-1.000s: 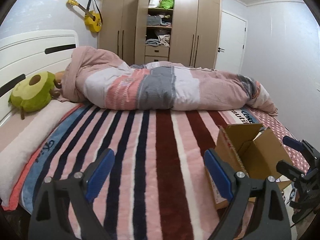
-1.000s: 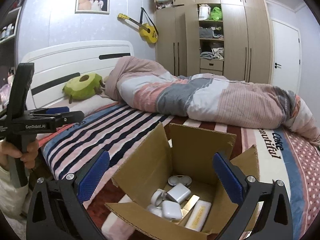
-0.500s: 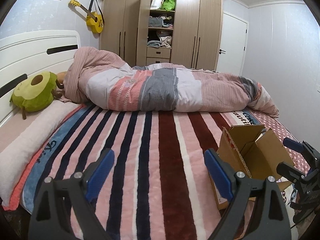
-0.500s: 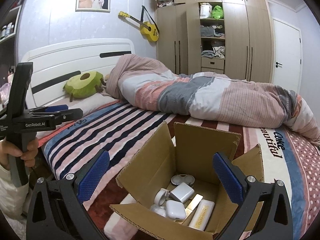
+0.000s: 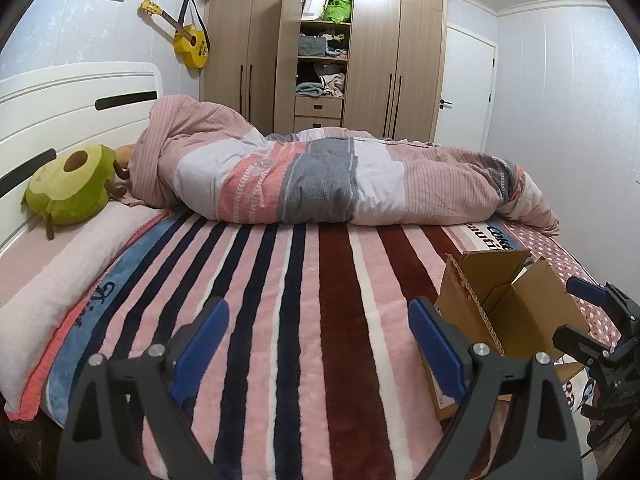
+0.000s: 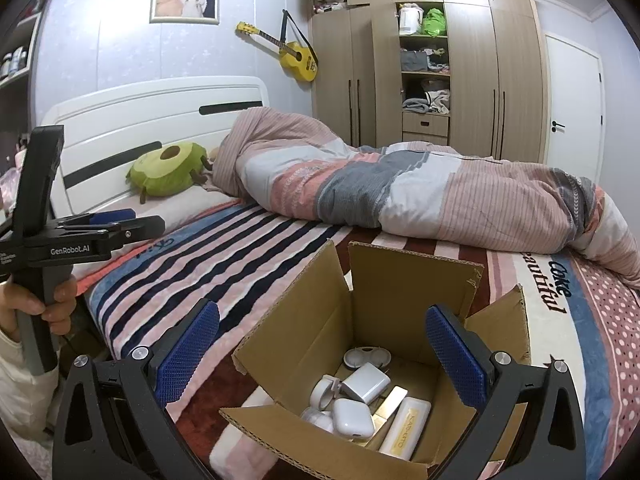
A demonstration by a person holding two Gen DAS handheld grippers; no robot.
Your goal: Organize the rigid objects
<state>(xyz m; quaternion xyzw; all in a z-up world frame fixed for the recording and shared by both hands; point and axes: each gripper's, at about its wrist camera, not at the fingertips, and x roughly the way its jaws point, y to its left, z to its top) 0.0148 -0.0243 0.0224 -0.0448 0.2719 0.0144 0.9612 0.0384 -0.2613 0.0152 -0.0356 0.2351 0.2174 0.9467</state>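
Right gripper (image 6: 322,342) hovers above the cardboard box (image 6: 408,276), jaws spread wide, nothing held; likely lined up to reach in or just done dropping. Small white rigid items (image 6: 362,384) lie on the box floor, flaps up so it's open from above. Left gripper (image 5: 316,336), left of the box, is also wide open and empty, over bare striped blanket (image 5: 280,280). Bedroom: rumpled duvet (image 5: 320,176) beyond the box, wardrobe (image 5: 328,40) behind that.

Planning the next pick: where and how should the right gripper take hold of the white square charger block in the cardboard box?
Probably from above: the white square charger block lies atop the pile inside the open cardboard box. Close across its two flat opposite sides.
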